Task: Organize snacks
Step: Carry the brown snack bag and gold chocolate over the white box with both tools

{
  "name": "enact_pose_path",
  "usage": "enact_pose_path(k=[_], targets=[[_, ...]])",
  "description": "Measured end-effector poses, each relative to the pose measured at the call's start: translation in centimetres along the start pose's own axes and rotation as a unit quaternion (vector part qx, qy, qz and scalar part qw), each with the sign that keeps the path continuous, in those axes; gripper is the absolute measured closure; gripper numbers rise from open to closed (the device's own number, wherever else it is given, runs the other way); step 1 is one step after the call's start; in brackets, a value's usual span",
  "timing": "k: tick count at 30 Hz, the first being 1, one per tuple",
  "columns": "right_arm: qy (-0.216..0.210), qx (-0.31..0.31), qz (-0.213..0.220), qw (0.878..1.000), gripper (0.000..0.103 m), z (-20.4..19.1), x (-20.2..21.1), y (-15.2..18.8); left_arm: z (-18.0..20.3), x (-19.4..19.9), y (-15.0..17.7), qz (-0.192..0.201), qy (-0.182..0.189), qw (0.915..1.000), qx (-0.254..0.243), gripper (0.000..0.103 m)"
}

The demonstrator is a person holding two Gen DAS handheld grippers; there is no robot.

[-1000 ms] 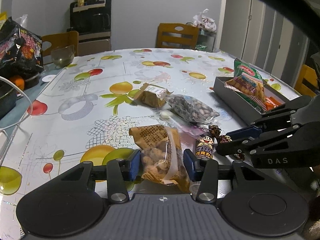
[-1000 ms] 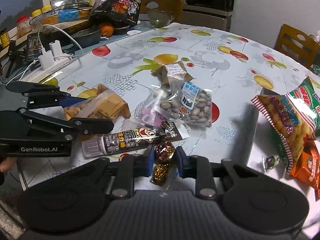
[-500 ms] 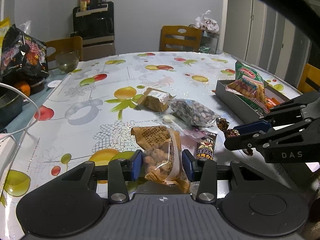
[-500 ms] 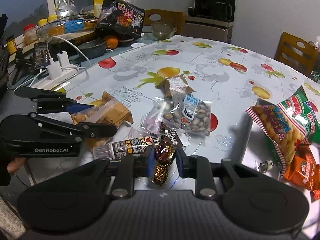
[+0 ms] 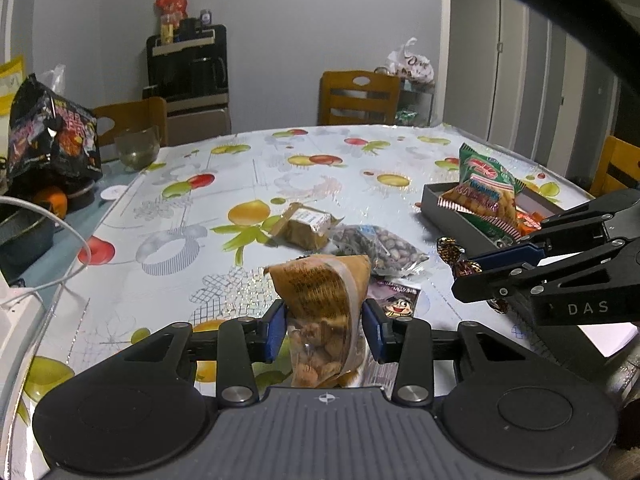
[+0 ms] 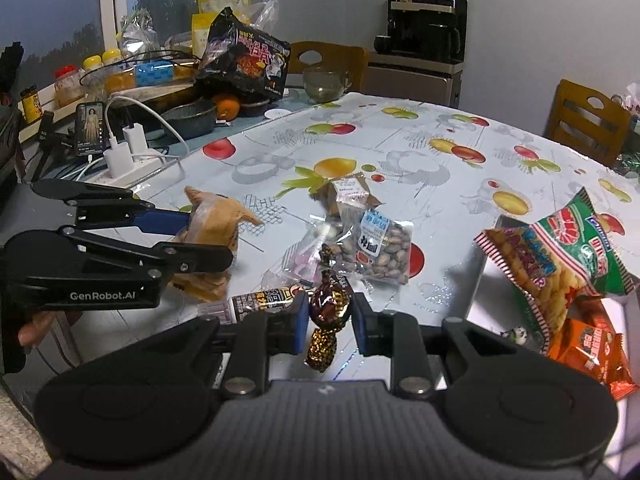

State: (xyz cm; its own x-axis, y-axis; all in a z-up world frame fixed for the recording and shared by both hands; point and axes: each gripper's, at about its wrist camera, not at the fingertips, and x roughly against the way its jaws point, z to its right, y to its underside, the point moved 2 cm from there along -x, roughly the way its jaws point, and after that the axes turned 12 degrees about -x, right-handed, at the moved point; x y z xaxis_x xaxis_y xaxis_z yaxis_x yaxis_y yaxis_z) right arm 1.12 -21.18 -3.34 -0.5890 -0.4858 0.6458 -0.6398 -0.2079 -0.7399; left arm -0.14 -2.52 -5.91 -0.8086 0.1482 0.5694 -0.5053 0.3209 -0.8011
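Both snacks have come up off the table (image 5: pixel 280 168) since 1 s ago. L gripper (image 5: pixel 323 330) is clamped on the brown nut bag (image 5: pixel 320 300); R gripper (image 6: pixel 329 322) pinches the wrapped candy (image 6: pixel 328 308). Grey tray (image 5: pixel 448 208) sits ahead-right of L gripper.

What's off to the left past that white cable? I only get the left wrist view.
Observer: A phone stands there, screen lit, beside white chargers.
Operator: Does the right gripper really have that sweet?
Observer: Yes. The brown wrapped candy sits between its fingers, gold end hanging below.
Operator: Anything in the tray under the green bag?
Observer: A tiny black-and-white item lies beside orange packets.
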Motion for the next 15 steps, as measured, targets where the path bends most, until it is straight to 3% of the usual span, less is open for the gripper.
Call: enact_pose_path(k=[15], targets=[[-0.005, -0.005, 0.018, 1.0, 0.08, 1.1, 1.7, 0.0, 0.6, 1.1, -1.4, 0.016, -0.017, 0.9997, -0.012, 0.062]])
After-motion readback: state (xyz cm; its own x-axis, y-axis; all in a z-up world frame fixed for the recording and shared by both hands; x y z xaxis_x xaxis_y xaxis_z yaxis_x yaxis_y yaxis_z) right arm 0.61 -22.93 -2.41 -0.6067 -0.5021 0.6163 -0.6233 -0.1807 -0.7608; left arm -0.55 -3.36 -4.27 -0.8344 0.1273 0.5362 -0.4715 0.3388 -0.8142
